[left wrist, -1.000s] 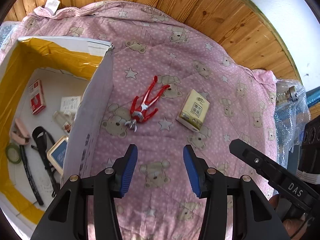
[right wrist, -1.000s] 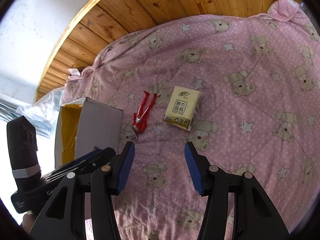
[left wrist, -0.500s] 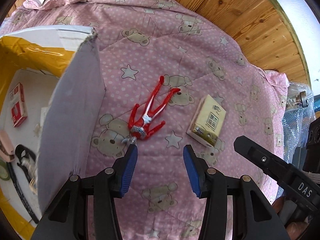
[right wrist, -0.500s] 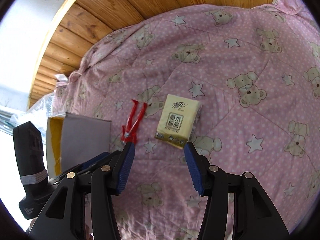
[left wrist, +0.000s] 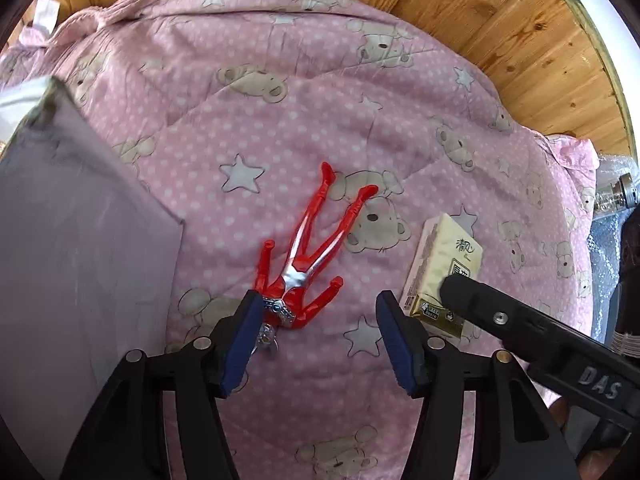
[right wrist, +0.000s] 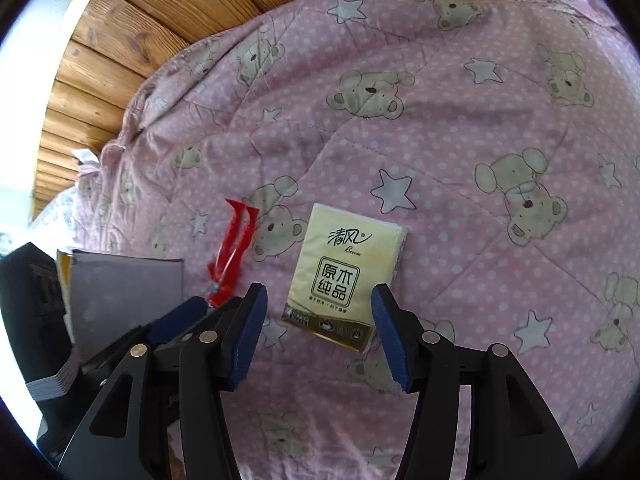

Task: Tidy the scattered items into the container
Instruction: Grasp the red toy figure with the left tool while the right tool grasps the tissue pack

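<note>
both tools closer; box [left wrist: 80,248] interior hidden.

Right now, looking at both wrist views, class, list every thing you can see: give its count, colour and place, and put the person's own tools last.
toy figure: one, red and silver, lying flat on the quilt, head end by the left gripper's finger.
tissue pack: one, pale yellow, flat on the quilt, right of the figure.
cardboard box: one, grey outer wall, left of the figure; inside hidden.
quilt: one, pink with bears and stars, under everything.
wooden wall: brown planks, behind the quilt.
left gripper: one, black with blue pads, open, by the figure.
right gripper: one, black with blue pads, open, over the tissue pack.
</note>
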A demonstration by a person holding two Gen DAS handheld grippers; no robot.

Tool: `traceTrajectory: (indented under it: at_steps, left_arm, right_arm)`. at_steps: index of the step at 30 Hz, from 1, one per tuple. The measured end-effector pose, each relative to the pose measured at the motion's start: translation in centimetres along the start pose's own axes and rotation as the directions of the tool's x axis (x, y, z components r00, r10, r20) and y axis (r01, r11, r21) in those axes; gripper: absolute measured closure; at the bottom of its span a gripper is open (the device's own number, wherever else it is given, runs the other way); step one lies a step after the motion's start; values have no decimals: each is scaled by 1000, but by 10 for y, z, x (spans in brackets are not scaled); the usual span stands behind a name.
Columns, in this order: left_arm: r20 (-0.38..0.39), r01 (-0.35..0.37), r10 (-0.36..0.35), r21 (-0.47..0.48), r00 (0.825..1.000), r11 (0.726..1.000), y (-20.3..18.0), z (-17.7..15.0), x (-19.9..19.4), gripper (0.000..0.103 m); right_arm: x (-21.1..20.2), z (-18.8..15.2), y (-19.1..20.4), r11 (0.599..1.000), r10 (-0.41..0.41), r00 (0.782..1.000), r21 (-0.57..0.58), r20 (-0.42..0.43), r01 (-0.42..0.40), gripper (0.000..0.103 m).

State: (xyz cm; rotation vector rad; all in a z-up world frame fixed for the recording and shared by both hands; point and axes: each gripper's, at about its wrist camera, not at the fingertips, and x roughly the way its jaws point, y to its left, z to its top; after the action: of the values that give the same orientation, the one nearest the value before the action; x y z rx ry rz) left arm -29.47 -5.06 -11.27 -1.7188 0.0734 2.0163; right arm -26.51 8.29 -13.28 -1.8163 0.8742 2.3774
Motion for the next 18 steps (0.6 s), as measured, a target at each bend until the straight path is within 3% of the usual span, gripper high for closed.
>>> traceTrajectory:
  at_steps: [2, 3, 4, 6, 7, 9, 13, 14, 15, 16, 17, 18]
  left_arm:
    - [5, -1, 1, 9, 1000, 1000, 0, 0, -1, 49]
    - [8, -2, 2, 13, 1000, 1000, 0, 0, -1, 56]
    - [10, -3, 3, 17, 1000, 1000, 1, 0, -1, 68]
    - [16, -4, 4, 26, 1000, 1000, 1, 1, -2, 80]
    - [17, -4, 4, 30, 1000, 1000, 1, 1, -2, 90]
    - [12, 4, -4, 31, 1000, 1000, -1, 0, -1, 94]
    - [3, 31, -31, -5, 1000, 1000, 0, -1, -3, 95]
    - [1, 30, -30, -15, 1000, 999, 1, -1, -3, 91]
    - [0, 31, -31, -19, 1000, 999, 0, -1, -3, 89]
    - [2, 34, -34, -20, 999, 999, 0, 0, -3, 82]
    - [8, 37, -37, -17, 999, 999, -1, 2, -4, 76]
    - [15, 39, -38, -12, 999, 999, -2, 3, -4, 75]
  right_arm:
    - [1, 1, 3, 1000, -15, 1000, -20, 11, 16, 44]
    - [1, 2, 4, 999, -29, 999, -31, 15, 30, 50]
    - [1, 2, 5, 998, -42, 999, -41, 19, 43, 65]
    - [2, 2, 6, 996, -61, 998, -57, 19, 62, 87]
    - [1, 2, 4, 997, -57, 998, -56, 21, 58, 91]
    - [-2, 1, 2, 997, -48, 999, -53, 23, 49, 94]
    - [-6, 0, -1, 999, -26, 999, -37, 29, 27, 90]
    - [-7, 0, -2, 999, -19, 999, -27, 33, 20, 89]
    - [-8, 0, -3, 1000, -12, 999, -17, 38, 12, 81]
    - [-9, 1, -3, 1000, -5, 999, -7, 43, 5, 62]
    - [-9, 2, -3, 1000, -1, 999, 3, 47, 1, 54]
    - [-9, 3, -2, 1000, 1, 999, 9, 50, -1, 49]
